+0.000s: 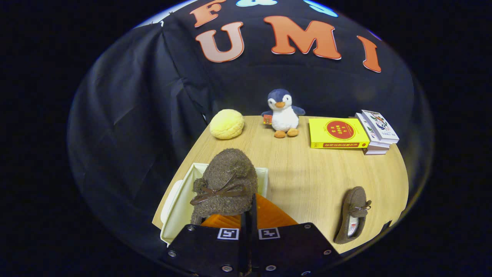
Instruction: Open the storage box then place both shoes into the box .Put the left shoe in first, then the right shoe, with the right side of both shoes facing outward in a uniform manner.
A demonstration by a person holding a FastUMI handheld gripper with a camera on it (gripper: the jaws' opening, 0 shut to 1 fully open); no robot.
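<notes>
While tongs [248, 215] clamped, fuzzy brown shoe [226, 184].

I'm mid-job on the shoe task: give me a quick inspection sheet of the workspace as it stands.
Surface: light wooden table, bare in the middle.
Job's things: white storage box open just ahead of the jaws; one brown shoe held toe-up over the box; second brown shoe lying on the table to the right, apart from the box.
Clutter: yellow bun-shaped plush, penguin plush, yellow book, stack of books, all along the far edge.
Grippers: gripper, jaws closed on the held shoe.
Cables: nothing seen.
Surroundings: black cloth wall behind and to the left.
</notes>
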